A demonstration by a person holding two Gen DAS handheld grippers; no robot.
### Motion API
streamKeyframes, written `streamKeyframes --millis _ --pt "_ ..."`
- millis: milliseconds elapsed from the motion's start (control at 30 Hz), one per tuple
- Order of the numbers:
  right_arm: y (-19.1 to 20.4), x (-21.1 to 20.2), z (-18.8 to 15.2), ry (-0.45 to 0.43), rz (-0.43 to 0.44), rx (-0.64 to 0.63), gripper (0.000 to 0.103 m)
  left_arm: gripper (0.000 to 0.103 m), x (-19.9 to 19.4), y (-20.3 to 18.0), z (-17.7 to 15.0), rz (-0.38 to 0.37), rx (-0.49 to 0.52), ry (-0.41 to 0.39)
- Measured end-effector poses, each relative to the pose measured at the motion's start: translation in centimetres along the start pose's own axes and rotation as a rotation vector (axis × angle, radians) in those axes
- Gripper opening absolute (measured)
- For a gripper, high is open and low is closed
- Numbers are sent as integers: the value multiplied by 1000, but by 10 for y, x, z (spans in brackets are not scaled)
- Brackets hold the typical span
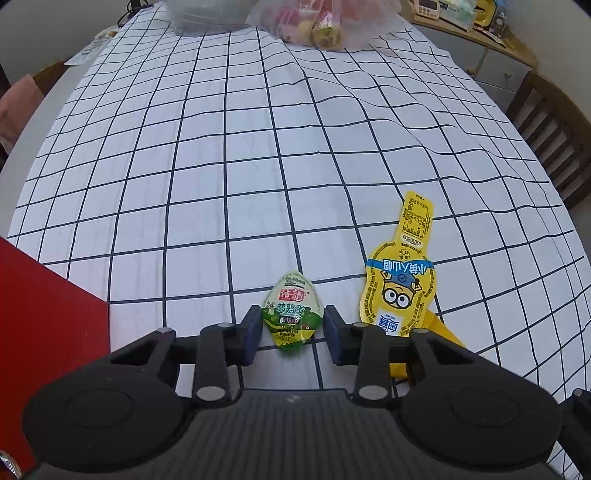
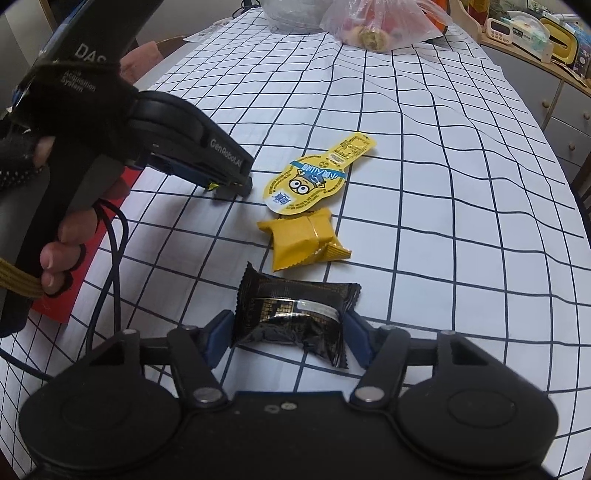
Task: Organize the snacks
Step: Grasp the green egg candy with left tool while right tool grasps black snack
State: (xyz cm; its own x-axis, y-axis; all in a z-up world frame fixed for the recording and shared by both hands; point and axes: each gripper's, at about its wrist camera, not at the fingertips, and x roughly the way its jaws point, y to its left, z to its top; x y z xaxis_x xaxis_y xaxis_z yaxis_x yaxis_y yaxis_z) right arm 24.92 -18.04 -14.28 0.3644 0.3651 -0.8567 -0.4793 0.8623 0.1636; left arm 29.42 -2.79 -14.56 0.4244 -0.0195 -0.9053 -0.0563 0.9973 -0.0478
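Observation:
A small green snack packet point(image 1: 290, 295) lies on the checked tablecloth point(image 1: 258, 147), and my left gripper point(image 1: 292, 318) is shut on it, one blue pad against each side. To its right lies a yellow cartoon-printed packet point(image 1: 400, 284), with a corner of a yellow wrapped snack point(image 1: 441, 328) below it. The right wrist view shows a black snack packet point(image 2: 291, 314) held between the pads of my right gripper point(image 2: 289, 320). Beyond it lie the yellow wrapped snack point(image 2: 303, 240) and the cartoon packet point(image 2: 314, 181). A hand holds the left gripper point(image 2: 231, 186) at the upper left.
A red flat thing point(image 1: 48, 321) lies at the table's left edge. At the far end stand a clear plastic bag of food point(image 1: 317, 22) and a clear container point(image 1: 207, 14). A wooden chair point(image 1: 554, 129) and a sideboard point(image 1: 498, 62) are on the right. A dark cable point(image 2: 114, 258) hangs from the left gripper.

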Motion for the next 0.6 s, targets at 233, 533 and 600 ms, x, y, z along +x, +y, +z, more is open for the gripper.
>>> streamKeyframes --millis 233,533,600 --pt "-1 -7 -4 -19 4 18 57 34 -9 6 -6 0 -22 -16" --pt "-1 -33 -10 -57 20 46 22 34 -37 20 -20 -11 -48 -24" --pt "-3 -35 -12 -37 46 69 7 34 -44 24 -24 -16 -57 -26"
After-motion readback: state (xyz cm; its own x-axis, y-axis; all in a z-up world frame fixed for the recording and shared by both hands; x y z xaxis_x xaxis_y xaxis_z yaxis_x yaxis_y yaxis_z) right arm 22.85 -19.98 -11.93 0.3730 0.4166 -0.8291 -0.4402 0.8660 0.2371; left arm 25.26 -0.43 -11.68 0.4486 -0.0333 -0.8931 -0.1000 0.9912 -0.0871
